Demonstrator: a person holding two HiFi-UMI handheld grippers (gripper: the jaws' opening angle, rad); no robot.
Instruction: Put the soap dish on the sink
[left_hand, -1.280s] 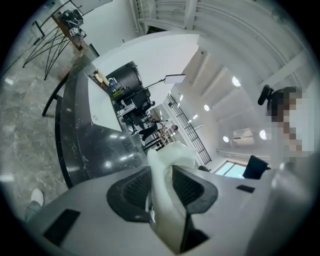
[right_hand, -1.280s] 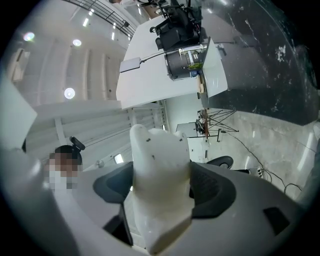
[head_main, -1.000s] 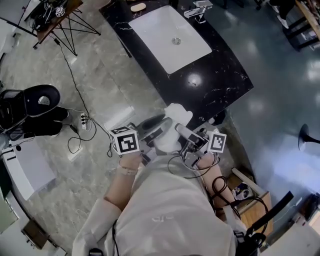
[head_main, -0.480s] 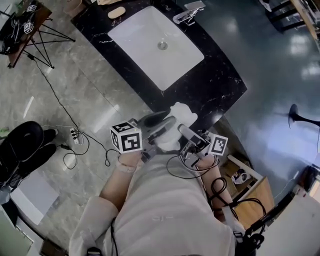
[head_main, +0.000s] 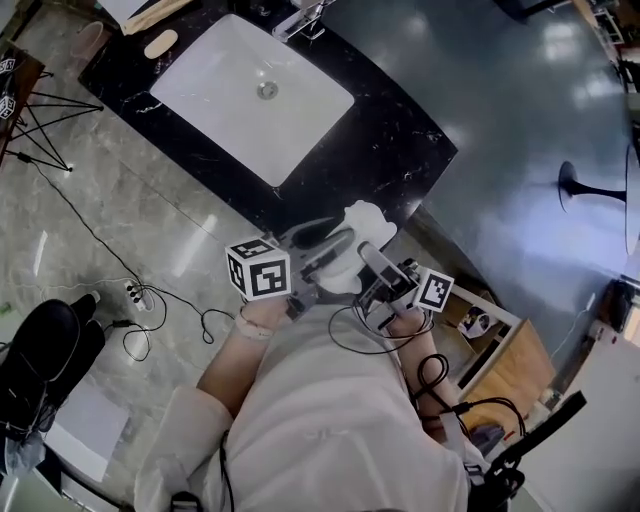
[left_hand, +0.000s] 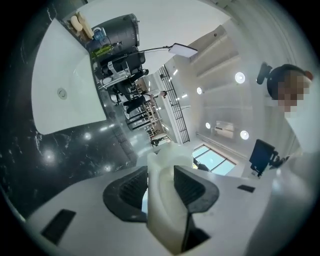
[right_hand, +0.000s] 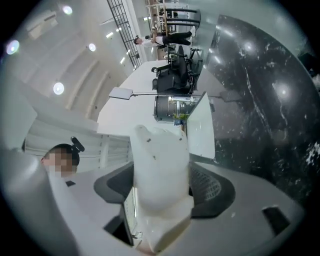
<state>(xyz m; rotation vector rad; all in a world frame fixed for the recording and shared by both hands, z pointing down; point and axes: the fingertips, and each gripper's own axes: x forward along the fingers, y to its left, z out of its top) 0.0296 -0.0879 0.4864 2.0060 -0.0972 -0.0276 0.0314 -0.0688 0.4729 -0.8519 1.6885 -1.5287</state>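
A white soap dish (head_main: 362, 222) hangs in front of the person, just short of the near edge of the black counter (head_main: 400, 140). My left gripper (head_main: 330, 243) has the dish's wall (left_hand: 162, 210) between its pads; its jaws are opening slightly, though the dish still sits in them. My right gripper (head_main: 365, 255) is shut on the other side of the dish (right_hand: 160, 165). The white sink basin (head_main: 250, 95) is set in the counter, ahead and to the left. That basin (left_hand: 60, 85) also shows in the left gripper view.
A chrome faucet (head_main: 300, 20) stands at the basin's far side, with a beige bar (head_main: 160, 43) at its left end. On the floor are a tripod (head_main: 30, 110), a power strip with cables (head_main: 135, 295), a black seat (head_main: 40, 350) and a wooden crate (head_main: 500, 360).
Both grippers have carried the soap dish closer to the counter's near edge. The sink has slid left and nearer in the head view.
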